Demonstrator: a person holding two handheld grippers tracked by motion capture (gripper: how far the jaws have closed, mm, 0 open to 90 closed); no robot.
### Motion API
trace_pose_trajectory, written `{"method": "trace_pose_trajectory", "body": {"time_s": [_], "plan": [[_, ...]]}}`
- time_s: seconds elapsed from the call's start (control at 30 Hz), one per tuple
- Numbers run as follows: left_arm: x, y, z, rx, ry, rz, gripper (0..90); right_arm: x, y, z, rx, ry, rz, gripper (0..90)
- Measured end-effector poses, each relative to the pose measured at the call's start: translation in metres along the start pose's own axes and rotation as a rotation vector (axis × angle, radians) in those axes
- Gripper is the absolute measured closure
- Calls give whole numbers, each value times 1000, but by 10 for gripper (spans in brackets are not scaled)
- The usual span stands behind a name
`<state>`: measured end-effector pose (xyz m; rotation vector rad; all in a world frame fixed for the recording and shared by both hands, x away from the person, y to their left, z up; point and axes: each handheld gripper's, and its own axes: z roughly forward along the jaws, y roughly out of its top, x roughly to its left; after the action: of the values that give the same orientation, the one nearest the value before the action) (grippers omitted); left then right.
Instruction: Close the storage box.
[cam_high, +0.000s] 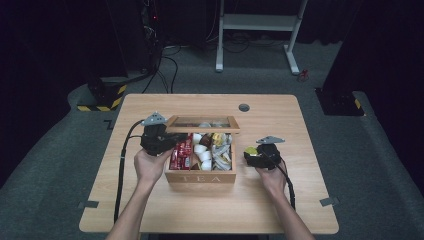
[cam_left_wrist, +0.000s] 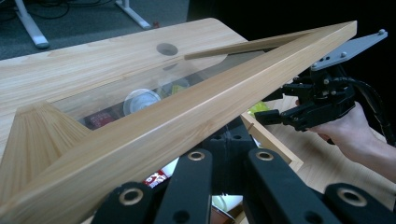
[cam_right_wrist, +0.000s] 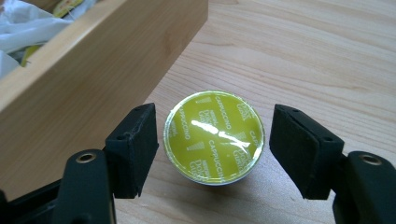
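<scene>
Fingers of our left gripper (cam_high: 170, 141) pinch the lid (cam_left_wrist: 187, 116) of the tea box (cam_high: 200, 176), keeping it raised. At right, our right gripper (cam_right_wrist: 212, 144) stands spread around the yellow capsule (cam_right_wrist: 214, 136), which sits on the table (cam_right_wrist: 303, 56) beside the box, pads clear. Risk, we judge: a slipping pinch drops the lid shut.

**Light wooden table, two things resting on it**

Pale wood-grain table (cam_high: 150, 200) with rounded corners and a round grey cable hole (cam_high: 244, 107) near the far edge. At the middle, standing directly on the top, an open wooden tea box (cam_high: 200, 177) marked "TEA" on its front wall. Just beside the box's right wall, set upright on the bare wood, a yellow-lidded cappuccino capsule (cam_right_wrist: 214, 136), not touching the box.
</scene>
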<state>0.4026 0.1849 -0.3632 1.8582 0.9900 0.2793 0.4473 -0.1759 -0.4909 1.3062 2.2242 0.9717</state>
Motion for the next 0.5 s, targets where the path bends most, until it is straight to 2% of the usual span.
{"method": "trace_pose_trajectory", "body": {"time_s": [0.23, 0.37, 0.5], "plan": [[0, -1, 0, 1, 0, 2, 900, 0, 2, -11, -35, 5, -4, 343], [0, -1, 0, 2, -1, 5, 900, -3, 2, -24, -75, 31, 4, 392], [0, -2, 0, -2, -3, 2, 900, -6, -1, -30, -103, 39, 3, 431]]}}
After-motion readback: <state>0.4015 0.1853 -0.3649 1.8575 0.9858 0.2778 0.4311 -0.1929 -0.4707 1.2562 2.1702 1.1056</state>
